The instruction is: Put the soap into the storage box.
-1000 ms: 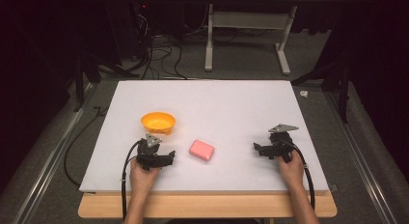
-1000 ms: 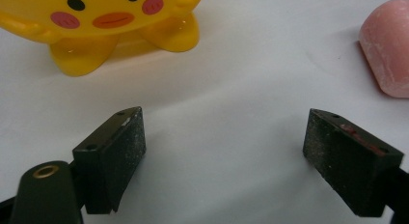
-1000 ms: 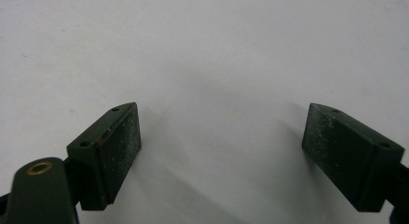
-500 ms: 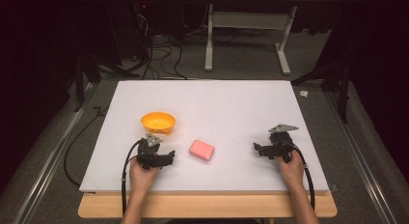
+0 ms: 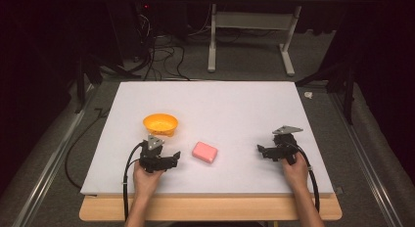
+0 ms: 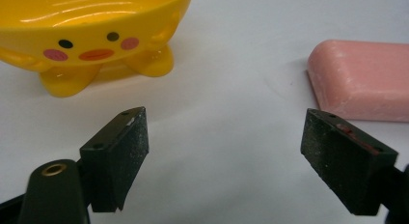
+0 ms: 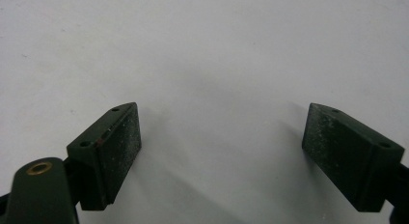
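Note:
A yellow duck-faced bowl [image 5: 160, 124] [image 6: 91, 31] stands on the white table top [image 5: 235, 104]. A pink soap bar [image 5: 205, 152] [image 6: 361, 79] lies to its right. My left gripper [image 5: 173, 158] [image 6: 224, 156] rests on the table just below the bowl and left of the soap, open, with nothing between its jaws. My right gripper [image 5: 260, 151] [image 7: 222, 156] sits at the right side of the table, also open, with bare white surface between its pads.
The white board lies on a wooden table whose front edge [image 5: 210, 212] shows below the hands. Cables [image 5: 161, 56] and a desk frame [image 5: 249, 41] stand on the grey floor behind. Metal rails [image 5: 49, 163] run along both sides.

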A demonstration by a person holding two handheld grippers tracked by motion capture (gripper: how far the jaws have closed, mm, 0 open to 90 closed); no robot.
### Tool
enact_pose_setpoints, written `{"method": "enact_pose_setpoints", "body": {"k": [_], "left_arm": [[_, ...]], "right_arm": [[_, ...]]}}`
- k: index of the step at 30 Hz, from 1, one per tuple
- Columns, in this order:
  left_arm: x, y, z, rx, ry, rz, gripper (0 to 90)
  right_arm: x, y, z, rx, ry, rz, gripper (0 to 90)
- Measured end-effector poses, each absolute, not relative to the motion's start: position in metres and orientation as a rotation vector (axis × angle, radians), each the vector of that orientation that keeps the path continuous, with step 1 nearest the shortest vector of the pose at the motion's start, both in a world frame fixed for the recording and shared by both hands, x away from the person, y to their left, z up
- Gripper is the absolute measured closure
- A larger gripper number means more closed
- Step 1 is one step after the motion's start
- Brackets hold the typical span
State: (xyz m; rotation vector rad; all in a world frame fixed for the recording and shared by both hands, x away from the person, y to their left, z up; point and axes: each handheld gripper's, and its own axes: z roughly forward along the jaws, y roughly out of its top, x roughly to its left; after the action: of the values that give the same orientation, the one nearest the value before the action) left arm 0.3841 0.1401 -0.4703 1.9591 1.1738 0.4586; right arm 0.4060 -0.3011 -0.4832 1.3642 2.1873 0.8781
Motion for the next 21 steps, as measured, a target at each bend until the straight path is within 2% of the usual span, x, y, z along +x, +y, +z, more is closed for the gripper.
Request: {"method": "enact_pose_setpoints", "body": {"k": [21], "left_arm": [[0.379,0.113,-0.450,1.977,1.078,0.405,15.4]], "right_arm": [[0.406,-0.301,-0.483,1.364,2.187,0.878,14.3]]}}
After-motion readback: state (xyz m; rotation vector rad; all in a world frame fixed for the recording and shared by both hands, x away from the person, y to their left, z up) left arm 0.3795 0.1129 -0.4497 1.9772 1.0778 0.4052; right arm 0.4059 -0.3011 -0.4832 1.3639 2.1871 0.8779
